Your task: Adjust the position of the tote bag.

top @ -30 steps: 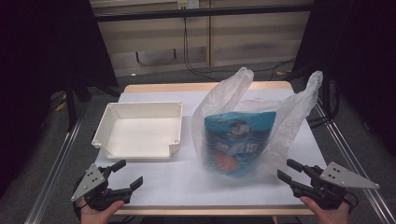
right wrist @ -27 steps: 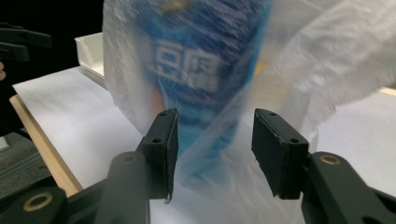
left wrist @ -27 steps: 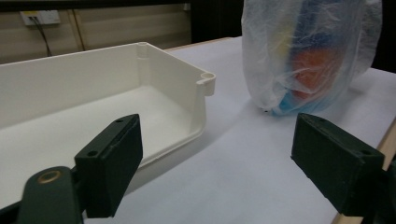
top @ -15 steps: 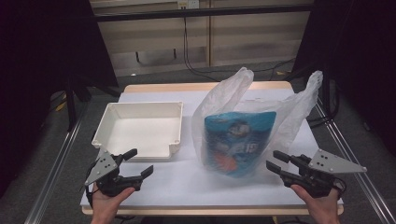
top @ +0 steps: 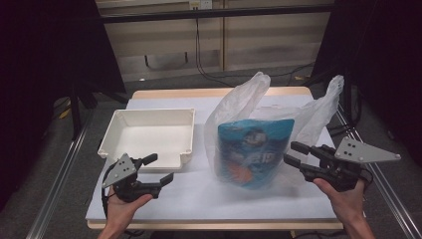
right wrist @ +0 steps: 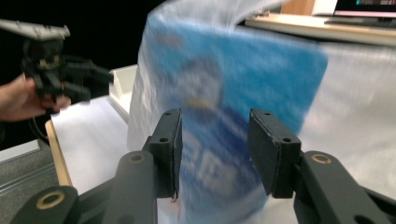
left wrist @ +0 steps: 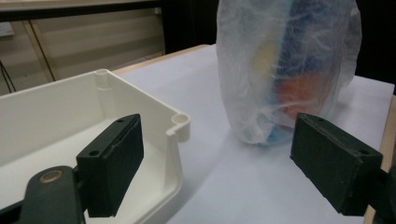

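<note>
A thin white plastic bag stands on the table with a blue snack packet inside it. My right gripper hovers just right of the packet, fingertips close to the bag's skin. It is open; its jaws have just been closing a little and nothing is between them. In the right gripper view the gripper points at the blurred packet. My left gripper is open wide in front of the white tray. In the left gripper view the gripper faces the bag, beside the tray's corner.
A white sheet covers the tabletop, with bare room in front of the bag and tray. Metal rails run along both table sides. The tray's inside is bare. Dark curtains and a wooden wall stand behind.
Both hands have moved forward from the table's front edge. The left gripper came up to the tray's front wall. The right gripper rose and moved left to the bag.
</note>
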### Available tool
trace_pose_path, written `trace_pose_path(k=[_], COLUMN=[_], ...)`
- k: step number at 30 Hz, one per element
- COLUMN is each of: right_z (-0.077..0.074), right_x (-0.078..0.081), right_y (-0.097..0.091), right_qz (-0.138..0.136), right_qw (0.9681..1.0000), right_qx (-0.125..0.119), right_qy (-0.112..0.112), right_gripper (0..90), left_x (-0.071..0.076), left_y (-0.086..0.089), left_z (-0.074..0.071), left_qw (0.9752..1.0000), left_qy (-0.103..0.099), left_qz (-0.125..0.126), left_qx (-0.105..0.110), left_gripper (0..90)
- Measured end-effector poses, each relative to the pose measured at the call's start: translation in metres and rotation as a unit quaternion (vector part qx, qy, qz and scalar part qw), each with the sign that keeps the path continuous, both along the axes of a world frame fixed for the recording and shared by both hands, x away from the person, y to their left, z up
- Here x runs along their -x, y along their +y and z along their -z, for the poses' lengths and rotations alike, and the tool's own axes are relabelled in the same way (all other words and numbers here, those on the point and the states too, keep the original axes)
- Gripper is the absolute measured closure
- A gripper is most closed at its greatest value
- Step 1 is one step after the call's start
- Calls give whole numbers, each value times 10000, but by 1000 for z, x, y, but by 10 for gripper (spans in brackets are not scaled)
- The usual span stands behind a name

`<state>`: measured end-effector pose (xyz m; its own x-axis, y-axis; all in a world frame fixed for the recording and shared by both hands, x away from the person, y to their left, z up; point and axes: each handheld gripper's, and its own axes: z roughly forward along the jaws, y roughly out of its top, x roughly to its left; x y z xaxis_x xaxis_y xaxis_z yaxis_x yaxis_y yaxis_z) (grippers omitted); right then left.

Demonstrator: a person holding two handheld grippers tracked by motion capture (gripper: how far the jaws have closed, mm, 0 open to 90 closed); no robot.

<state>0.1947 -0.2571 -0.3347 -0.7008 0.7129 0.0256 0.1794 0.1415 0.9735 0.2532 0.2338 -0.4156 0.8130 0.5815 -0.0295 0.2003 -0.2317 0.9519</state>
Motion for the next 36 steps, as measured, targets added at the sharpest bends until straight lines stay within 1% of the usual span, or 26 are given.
trace_pose_path(k=[2,3,4,5,7,8,12,15,16,18,19,20,21,22,23,24,25,26,27,28,29,30,32,33,34,36], right_z=[-8,-15,-15,-17,-21,-23,-27,-34,-34,-38,-40,-43,-43,-44,-45,-47,-48,-54,-54,-56,-59,-62,-68,-73,-73,-78], right_x=[-1,-5,-5,-7,-14,-16,-23,-33,-33,-39,-42,-48,-48,-51,-54,-57,-59,-65,-65,-67,-70,-74,-80,-88,-88,-99], right_y=[1,0,0,0,0,0,3,6,6,6,7,7,7,8,8,8,8,10,10,10,11,12,14,16,16,20], right_qz=[11,21,21,-5,0,-15,-35,-67,-67,-59,-84,-69,-69,-73,-55,-58,-62,-62,-62,-48,-57,-56,-57,-67,-67,-64], right_qw=[10000,9999,9999,9999,9999,9999,9999,9999,9999,9999,9999,9999,9999,9999,10000,10000,9999,9999,9999,9999,9999,9999,9998,9996,9996,9993], right_qx=[-8,-65,-65,-82,-103,-93,-40,-1,-1,19,0,28,28,28,38,58,64,79,79,98,109,143,203,279,279,370], right_qy=[-54,-89,-89,-97,-65,-71,-101,-95,-95,-87,-88,-77,-77,-76,-70,-56,-59,-85,-85,-92,-82,-76,-39,-30,-30,34], right_gripper=[558,559,559,561,571,574,591,602,602,614,618,624,624,628,633,635,636,641,641,642,646,647,649,649,649,642], left_x=[2,3,3,4,6,6,7,5,4,4,3,4,4,5,5,4,5,5,5,5,5,6,5,5,6,4], left_y=[0,1,1,2,2,3,1,-1,-1,-2,-2,-2,-2,-2,-1,-1,-1,-1,-1,-1,-1,0,-2,-2,-3,-5], left_z=[4,6,8,9,10,11,6,2,0,-3,-3,-3,-2,-2,-1,1,2,4,4,6,5,5,6,6,5,3], left_qw=[10000,9999,10000,9999,9999,9999,9999,10000,10000,10000,10000,10000,10000,10000,10000,10000,9999,9999,9999,9999,9998,9998,9999,9999,9998,9999], left_qy=[25,49,66,74,129,104,67,43,19,-12,-33,-24,-13,11,21,15,54,101,108,122,89,103,99,106,85,68], left_qz=[-38,-63,-6,-86,-37,5,-62,-44,-8,-37,32,4,1,-31,-28,24,-44,-14,-61,27,-40,-12,70,76,28,73], left_qx=[-79,-89,-22,-114,-76,-51,-85,-60,-81,-74,17,11,25,-78,-69,-69,-93,-41,-115,-49,-151,-169,-81,-97,-170,-105], left_gripper=[171,163,163,159,159,159,160,171,171,177,177,177,177,177,178,177,177,177,177,177,177,177,177,177,177,177])
